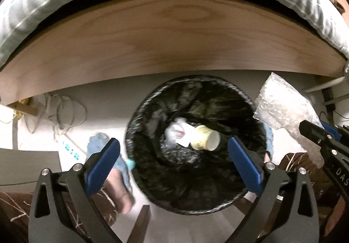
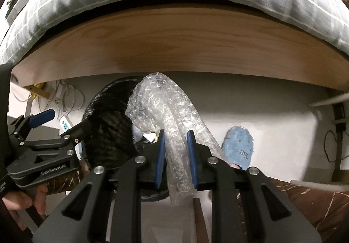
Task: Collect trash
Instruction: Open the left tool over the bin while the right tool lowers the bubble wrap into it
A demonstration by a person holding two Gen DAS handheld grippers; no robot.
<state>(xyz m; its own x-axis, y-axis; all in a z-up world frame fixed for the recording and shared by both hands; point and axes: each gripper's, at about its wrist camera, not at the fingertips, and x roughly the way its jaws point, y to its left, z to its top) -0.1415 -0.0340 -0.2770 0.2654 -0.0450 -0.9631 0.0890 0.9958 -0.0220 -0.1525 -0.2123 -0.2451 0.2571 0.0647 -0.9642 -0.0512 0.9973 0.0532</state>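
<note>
A round bin with a black liner (image 1: 196,195) stands on the pale floor below me. Inside it lie a yellowish paper cup (image 1: 206,137) on its side and crumpled white wrapper scraps (image 1: 176,131). My left gripper (image 1: 174,155) hangs wide open straight above the bin's mouth, with nothing pressed between its blue pads. My right gripper (image 2: 175,157) is shut on a folded sheet of clear bubble wrap (image 2: 161,107), held beside the bin's right rim; the bubble wrap (image 1: 281,107) shows at the right in the left wrist view. The bin (image 2: 109,125) sits left of the wrap.
A wooden bed frame (image 1: 174,46) with a grey checked duvet (image 1: 54,3) runs across the back. Cables and a white power strip (image 1: 69,149) lie at the left. A blue slipper (image 2: 238,145) is on the floor at the right. The person's brown patterned trousers (image 2: 305,206) fill the lower corners.
</note>
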